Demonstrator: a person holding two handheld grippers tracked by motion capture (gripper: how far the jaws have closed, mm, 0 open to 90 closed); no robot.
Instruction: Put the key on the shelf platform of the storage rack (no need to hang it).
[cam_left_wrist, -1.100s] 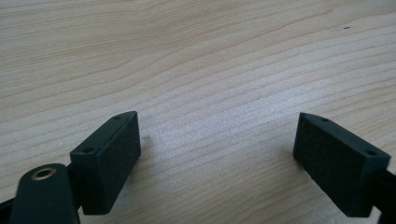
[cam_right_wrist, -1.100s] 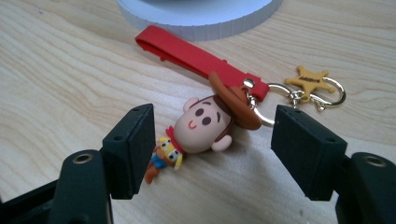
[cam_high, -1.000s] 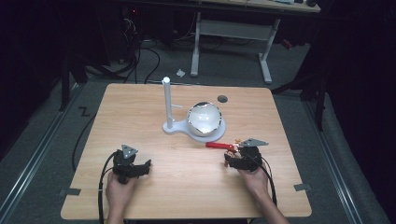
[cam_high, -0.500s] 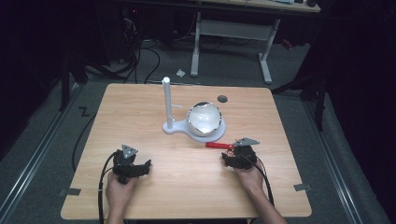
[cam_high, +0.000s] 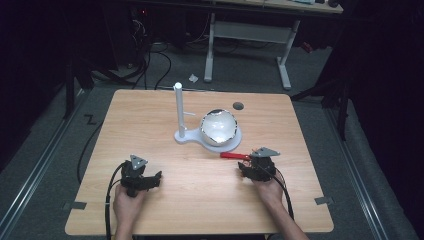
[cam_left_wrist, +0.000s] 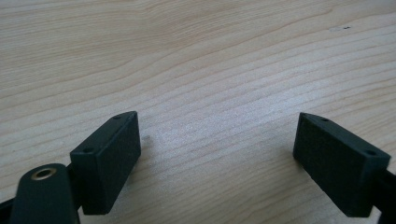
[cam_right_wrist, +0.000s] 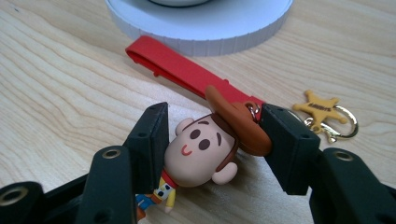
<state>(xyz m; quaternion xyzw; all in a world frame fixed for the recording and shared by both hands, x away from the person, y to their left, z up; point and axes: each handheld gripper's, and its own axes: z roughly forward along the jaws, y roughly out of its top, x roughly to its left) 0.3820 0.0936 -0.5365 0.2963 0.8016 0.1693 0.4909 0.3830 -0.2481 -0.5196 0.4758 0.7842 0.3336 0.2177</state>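
A small cowboy figure keychain (cam_right_wrist: 201, 151) lies on the wooden table (cam_high: 165, 210), with a red strap (cam_right_wrist: 180, 67) and a gold star charm (cam_right_wrist: 320, 108) on a ring. My right gripper (cam_right_wrist: 212, 140) is shut on the figure: one jaw presses the side of its head, the other its brown hat. In the high view the right gripper (cam_high: 248, 169) sits just near of the red strap (cam_high: 233, 155). At the front left of the table my left gripper (cam_high: 154, 180) rests low over bare wood, and in its own view this left gripper (cam_left_wrist: 217, 154) stands open and empty.
A white stand (cam_high: 189, 137) with an upright post (cam_high: 178, 105) and a round base holding a shiny bowl-like sphere (cam_high: 218, 126) sits mid-table, its base edge (cam_right_wrist: 201, 35) touching the strap's far end. A dark round spot (cam_high: 238, 105) marks the table behind it. A desk frame stands beyond.
My right gripper has shifted slightly left along the table, near the red strap. The left gripper has stayed put.
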